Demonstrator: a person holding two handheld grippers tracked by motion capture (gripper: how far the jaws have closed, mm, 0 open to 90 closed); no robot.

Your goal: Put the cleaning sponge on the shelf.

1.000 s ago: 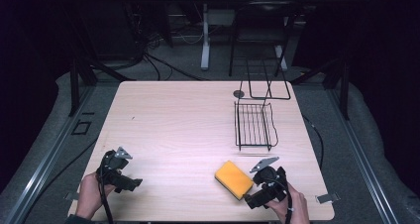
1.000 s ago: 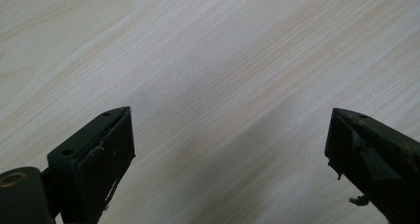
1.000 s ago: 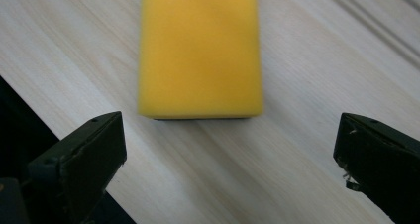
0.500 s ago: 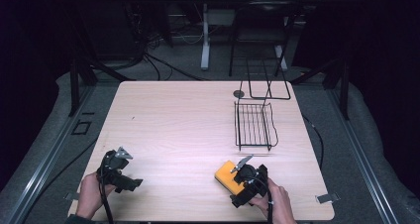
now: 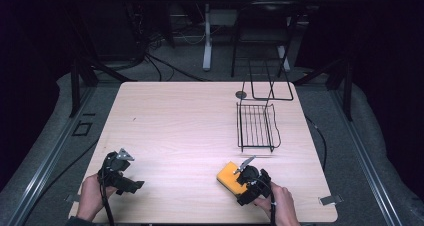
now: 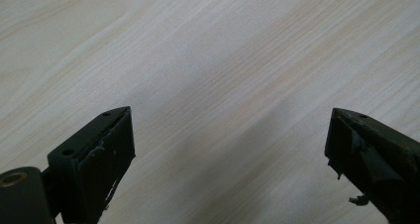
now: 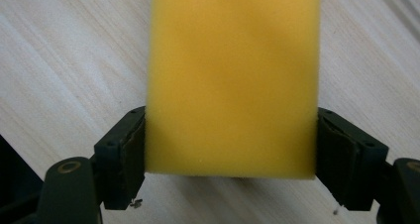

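High view: pale wood table (image 5: 190, 131) amid dark room, right gripper (image 5: 243, 179) freshly clamped on yellow sponge (image 5: 229, 175), left gripper (image 5: 131, 185) agape, empty.

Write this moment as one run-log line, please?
right gripper: just closed on yellow sponge | left gripper: open over table

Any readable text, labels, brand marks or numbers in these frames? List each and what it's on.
None: no legible word, number or sign in any view.
Yellow sponge: plain faces, no print.
Right gripper, shut on the sponge: bare black jaws, no marking.
Left gripper, open: likewise unmarked.
Wire rack and wooden table: no label or sticker visible.
Small round disc at the table's far edge: too small to tell if anything is printed.
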